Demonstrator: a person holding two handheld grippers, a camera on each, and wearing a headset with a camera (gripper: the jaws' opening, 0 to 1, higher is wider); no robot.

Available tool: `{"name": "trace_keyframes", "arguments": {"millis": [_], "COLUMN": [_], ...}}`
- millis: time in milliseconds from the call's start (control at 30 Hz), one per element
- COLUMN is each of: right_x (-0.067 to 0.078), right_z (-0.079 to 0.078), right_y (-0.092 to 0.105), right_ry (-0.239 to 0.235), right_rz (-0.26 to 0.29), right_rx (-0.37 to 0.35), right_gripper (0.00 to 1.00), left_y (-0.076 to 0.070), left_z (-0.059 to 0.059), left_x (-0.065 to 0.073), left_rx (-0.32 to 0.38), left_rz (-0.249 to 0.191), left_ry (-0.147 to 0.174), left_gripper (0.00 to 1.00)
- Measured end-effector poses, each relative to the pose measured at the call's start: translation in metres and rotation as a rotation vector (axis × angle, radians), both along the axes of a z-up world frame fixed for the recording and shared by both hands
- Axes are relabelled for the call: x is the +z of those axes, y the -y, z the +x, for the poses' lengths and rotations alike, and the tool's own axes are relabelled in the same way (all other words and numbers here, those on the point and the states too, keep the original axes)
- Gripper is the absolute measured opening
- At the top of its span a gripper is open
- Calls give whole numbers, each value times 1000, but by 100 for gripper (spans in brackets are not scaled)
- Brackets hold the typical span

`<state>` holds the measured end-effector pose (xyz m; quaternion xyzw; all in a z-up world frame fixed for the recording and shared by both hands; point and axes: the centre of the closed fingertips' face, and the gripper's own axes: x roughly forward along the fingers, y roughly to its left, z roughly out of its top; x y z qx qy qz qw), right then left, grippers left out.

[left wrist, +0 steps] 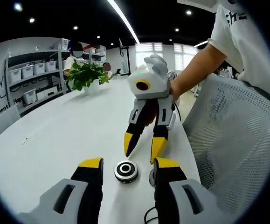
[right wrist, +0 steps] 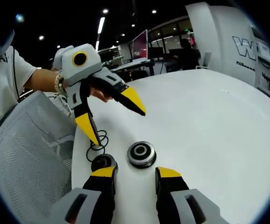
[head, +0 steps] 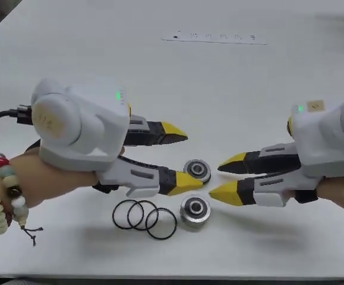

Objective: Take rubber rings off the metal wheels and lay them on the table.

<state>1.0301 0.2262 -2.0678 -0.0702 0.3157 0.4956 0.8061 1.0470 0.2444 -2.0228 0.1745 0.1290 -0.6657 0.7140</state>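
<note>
Two metal wheels lie on the white table (head: 249,89): a far wheel (head: 196,170) between the two grippers and a near wheel (head: 194,211) beside three loose black rubber rings (head: 145,217). My left gripper (head: 186,159) is open, its lower tip almost touching the far wheel (left wrist: 126,171). My right gripper (head: 221,178) faces it from the right, open and empty. In the right gripper view the far wheel (right wrist: 141,154) sits just ahead of my right gripper (right wrist: 136,172), with the near wheel (right wrist: 103,162) by the left jaw and the rings (right wrist: 97,142) beyond it.
The table's front edge (head: 160,278) runs just below the rings. A thin marked strip (head: 213,38) lies far back on the table. A mesh chair (left wrist: 228,140) stands beside the table, and a potted plant (left wrist: 86,74) sits at its far end.
</note>
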Motion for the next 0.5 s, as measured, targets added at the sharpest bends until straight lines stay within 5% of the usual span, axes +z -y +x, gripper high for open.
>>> {"name": "trace_keyframes", "arguments": {"millis": [500], "right_x": [-6], "right_z": [7], "right_y": [0], "right_ry": [5], "right_rz": [-12], "right_rx": [6], "right_gripper": [25], "left_y": [11], "left_z": [3], "left_x": [-25], "left_rx": [-35], "left_rz": [47], "left_ry": [-19], "left_gripper": [26]}}
